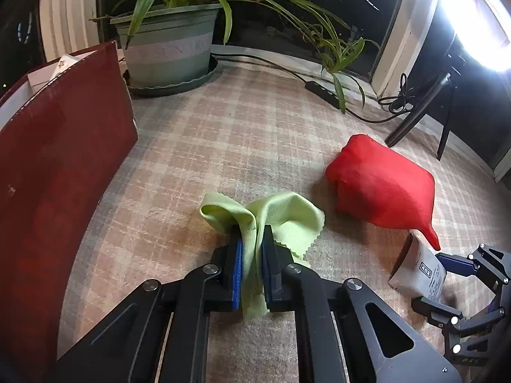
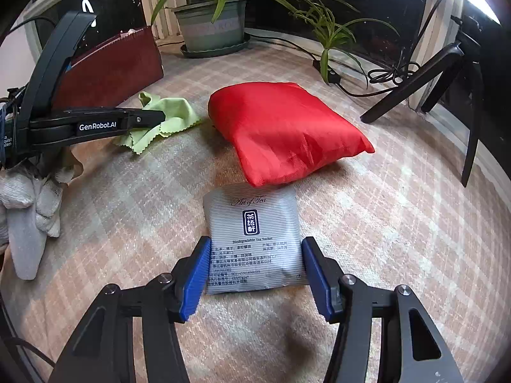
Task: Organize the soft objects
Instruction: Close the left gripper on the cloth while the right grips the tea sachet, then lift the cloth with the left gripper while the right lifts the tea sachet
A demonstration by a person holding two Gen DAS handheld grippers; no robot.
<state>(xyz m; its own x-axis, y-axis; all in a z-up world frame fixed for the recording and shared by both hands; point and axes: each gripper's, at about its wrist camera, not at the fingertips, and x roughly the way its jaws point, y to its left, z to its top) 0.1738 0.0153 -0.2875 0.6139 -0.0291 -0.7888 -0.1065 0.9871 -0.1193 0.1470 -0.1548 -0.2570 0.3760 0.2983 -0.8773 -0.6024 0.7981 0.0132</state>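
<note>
My left gripper (image 1: 252, 255) is shut on a light green cloth (image 1: 284, 217), bunched between its blue pads on the plaid tablecloth; the cloth also shows in the right wrist view (image 2: 166, 111) with the left gripper (image 2: 159, 116) on it. A red soft pouch (image 1: 380, 185) lies to the right, also in the right wrist view (image 2: 284, 131). My right gripper (image 2: 255, 271) is open, its jaws on either side of a grey tea sachet (image 2: 252, 239) lying flat; the sachet also shows in the left wrist view (image 1: 418, 274), next to the right gripper (image 1: 453, 284).
A dark red box (image 1: 60, 172) stands at the left, seen also from the right wrist (image 2: 111, 73). A potted plant (image 1: 169, 48) stands at the back. A cable and power strip (image 1: 322, 92) run along the back edge. A lamp stand (image 2: 447, 73) is at the right.
</note>
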